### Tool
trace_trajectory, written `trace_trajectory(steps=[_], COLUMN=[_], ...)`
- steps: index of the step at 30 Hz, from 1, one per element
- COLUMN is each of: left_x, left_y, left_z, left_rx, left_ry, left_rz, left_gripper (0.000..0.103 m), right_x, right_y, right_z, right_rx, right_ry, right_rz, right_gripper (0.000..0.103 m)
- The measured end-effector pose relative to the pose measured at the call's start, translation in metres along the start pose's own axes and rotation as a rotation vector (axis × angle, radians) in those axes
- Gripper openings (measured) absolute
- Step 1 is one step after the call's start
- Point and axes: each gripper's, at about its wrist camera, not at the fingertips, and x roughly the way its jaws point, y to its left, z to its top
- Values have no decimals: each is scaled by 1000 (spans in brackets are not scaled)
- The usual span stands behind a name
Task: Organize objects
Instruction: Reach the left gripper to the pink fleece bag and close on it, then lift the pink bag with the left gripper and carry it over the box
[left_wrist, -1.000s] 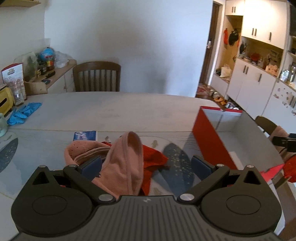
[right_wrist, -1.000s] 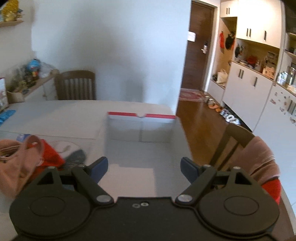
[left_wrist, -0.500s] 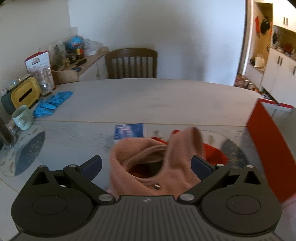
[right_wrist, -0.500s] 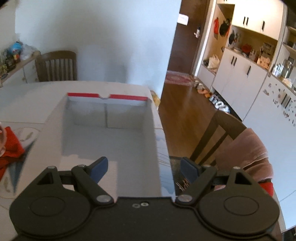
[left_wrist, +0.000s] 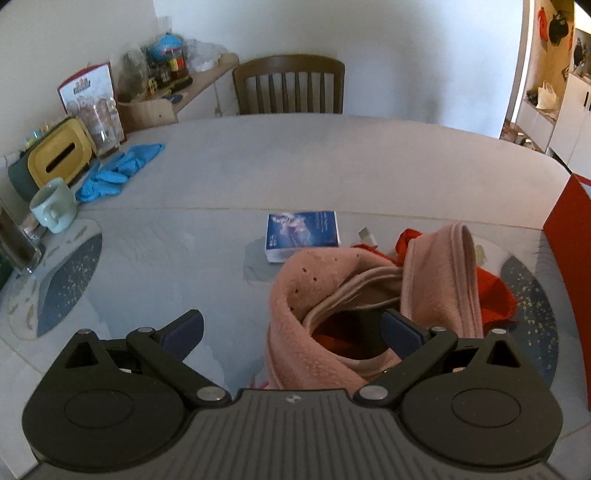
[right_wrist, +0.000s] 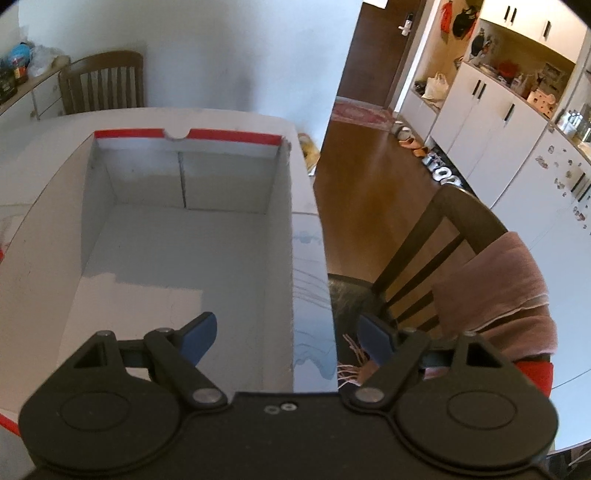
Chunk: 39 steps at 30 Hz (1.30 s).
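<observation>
Since a second earlier, both cameras had swung: the left gripper (left_wrist: 291, 330) had turned leftward, so the pink cloth (left_wrist: 373, 295) now lay before its right finger rather than its left, and the red box (left_wrist: 569, 240) had slid to the frame's right edge, mostly cut off. Its jaws stood wide apart, gripping nothing; the right finger sat inside the cloth's loop, contact unclear. A red cloth (left_wrist: 495, 295) lay partly hidden under the pink one. Beyond lay a blue packet (left_wrist: 303, 234) and, further left, blue gloves (left_wrist: 118, 170). The right gripper (right_wrist: 288, 334), jaws also wide and empty, hung over the box's (right_wrist: 177, 236) bare inside.
</observation>
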Motion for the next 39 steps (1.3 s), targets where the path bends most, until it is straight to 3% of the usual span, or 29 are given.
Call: trace_trajectory(steps=[1, 2, 4, 7, 14, 19, 23, 27, 39], left_x=[3, 6, 10, 13, 19, 14, 5, -9, -68], left_y=[1, 3, 5, 5, 0, -1, 0, 0, -16], left_z=[1, 2, 3, 5, 6, 8, 12, 17, 38], left_rx=[-3, -7, -17, -10, 18, 31, 34, 37, 52], left_ry=[6, 15, 29, 41, 68, 59, 43, 16, -56], left_rz=[4, 6, 0, 1, -7, -20, -37, -72, -222], left_gripper=[99, 96, 94, 87, 44, 29, 14, 10, 9], right_x=[1, 3, 7, 8, 11, 13, 10, 9, 8], right_y=[0, 0, -3, -3, 0, 4, 6, 8, 5], right_z=[0, -1, -2, -5, -10, -13, -13, -14, -15], right_rx=[-4, -3, 12, 6, -4, -16, -23, -26, -25], right_ry=[12, 25, 57, 59, 76, 92, 84, 78, 71], right_rz=[-4, -8, -8, -9, -7, -12, -11, -19, 7], right_gripper=[74, 57, 42, 42, 31, 15, 14, 11, 8])
